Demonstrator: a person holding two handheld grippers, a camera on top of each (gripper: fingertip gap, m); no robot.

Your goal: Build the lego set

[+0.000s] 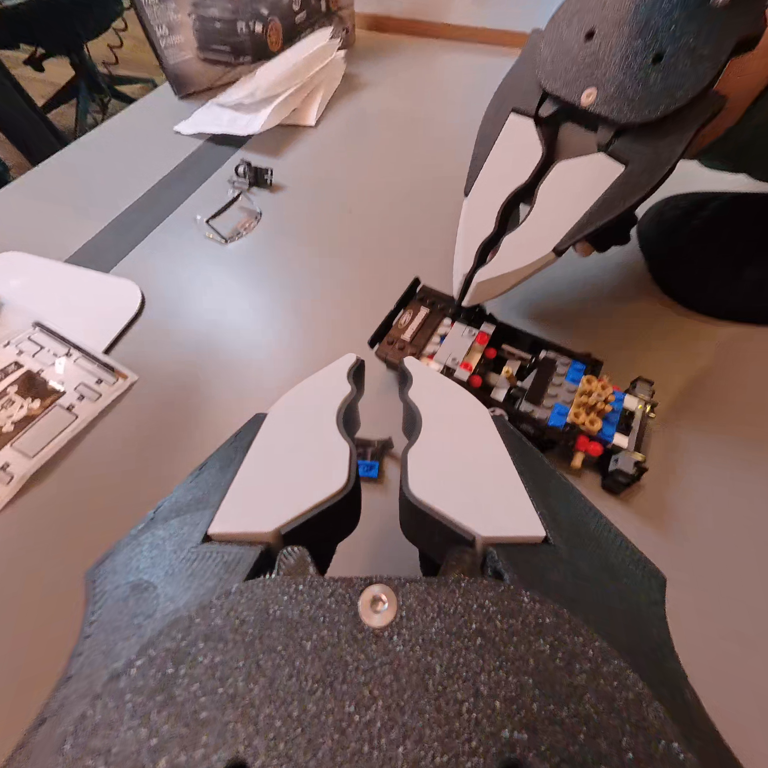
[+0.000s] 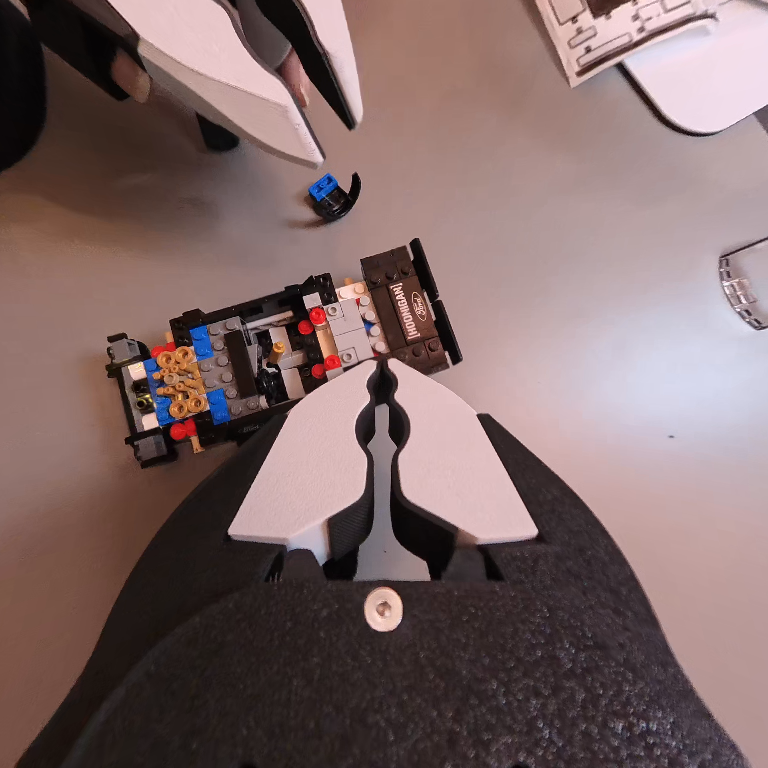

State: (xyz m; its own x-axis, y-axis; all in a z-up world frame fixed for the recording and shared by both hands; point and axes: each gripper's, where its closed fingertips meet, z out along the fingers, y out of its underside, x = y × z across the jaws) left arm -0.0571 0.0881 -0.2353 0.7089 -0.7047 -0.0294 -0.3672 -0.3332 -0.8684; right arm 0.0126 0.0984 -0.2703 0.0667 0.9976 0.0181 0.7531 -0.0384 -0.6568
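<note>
A part-built Lego car [image 1: 519,382] lies flat on the grey table, with a dark brown rear, grey, blue and red bricks and a gold engine cluster; it also shows in the right wrist view [image 2: 270,353]. My right gripper [image 2: 382,365] is shut with nothing seen between its tips, which touch the car's edge near the rear; it also shows in the left wrist view [image 1: 461,297]. My left gripper [image 1: 381,363] is open and empty, hovering over a small black curved piece with a blue brick [image 1: 369,459]. In the right wrist view that piece [image 2: 332,197] lies just beyond the left gripper [image 2: 336,141].
An instruction booklet [image 1: 50,399] rests partly on a white tray [image 1: 83,299] at the left. A clear windscreen piece [image 1: 230,224], a small black part [image 1: 253,174], a white paper bag [image 1: 270,95] and the set's box [image 1: 249,33] lie farther off. The left gripper's tips are roughly 9 cm from the right gripper's.
</note>
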